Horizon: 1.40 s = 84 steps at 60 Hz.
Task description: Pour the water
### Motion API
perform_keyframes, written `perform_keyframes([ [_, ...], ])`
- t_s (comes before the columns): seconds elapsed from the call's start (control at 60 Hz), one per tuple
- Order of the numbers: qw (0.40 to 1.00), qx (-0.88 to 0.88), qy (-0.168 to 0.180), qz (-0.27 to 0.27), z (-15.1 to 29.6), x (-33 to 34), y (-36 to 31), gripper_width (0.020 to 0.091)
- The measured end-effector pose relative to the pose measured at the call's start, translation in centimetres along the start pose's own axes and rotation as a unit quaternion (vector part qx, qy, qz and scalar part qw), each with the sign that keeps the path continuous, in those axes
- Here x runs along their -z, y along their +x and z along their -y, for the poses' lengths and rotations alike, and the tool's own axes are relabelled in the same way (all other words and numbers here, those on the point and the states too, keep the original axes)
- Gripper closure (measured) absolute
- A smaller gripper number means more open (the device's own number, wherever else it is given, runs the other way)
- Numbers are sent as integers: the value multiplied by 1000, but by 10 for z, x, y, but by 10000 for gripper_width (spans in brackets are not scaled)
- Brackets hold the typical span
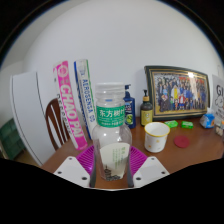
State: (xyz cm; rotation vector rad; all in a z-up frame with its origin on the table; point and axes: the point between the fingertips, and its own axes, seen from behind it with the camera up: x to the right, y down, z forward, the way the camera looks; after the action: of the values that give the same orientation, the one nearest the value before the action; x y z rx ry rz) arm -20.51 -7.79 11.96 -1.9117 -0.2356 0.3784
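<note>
Lower centre of the frame: gripper clamps a clear bottle with a green label, both purple pads pressing its sides. Right of it, on the wooden table, stands a white cup; behind, a framed picture.

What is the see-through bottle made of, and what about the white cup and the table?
The bottle, standing between the fingers, looks like clear plastic: you see through it, and it has a paper-like green and white label. The white cup looks like matte paper or plastic; hard to tell. The table looks like smooth brown wood.
</note>
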Motion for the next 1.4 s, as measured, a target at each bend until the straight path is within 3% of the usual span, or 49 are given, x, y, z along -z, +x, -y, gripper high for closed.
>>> perform_keyframes([
  [0.183, 973, -217, 22, 72, 68, -40, -29, 676],
  [0.383, 857, -494, 22, 145, 116, -77, -23, 678],
  [0.683, 596, -775, 20, 208, 128, -105, 18, 676],
  [0.817, 555, -805, 7, 210, 116, -108, 21, 677],
  [0.983, 599, -773, -3, 206, 117, -105, 20, 676],
  [1.083, 703, -687, -16, 185, 114, -99, 21, 677],
  [1.167, 798, -581, -5, 158, 121, -87, 37, 677],
  [1.283, 912, -399, 26, 89, 141, -69, 88, 676],
  [1.4, 970, -237, 58, -8, 155, -53, 155, 675],
])
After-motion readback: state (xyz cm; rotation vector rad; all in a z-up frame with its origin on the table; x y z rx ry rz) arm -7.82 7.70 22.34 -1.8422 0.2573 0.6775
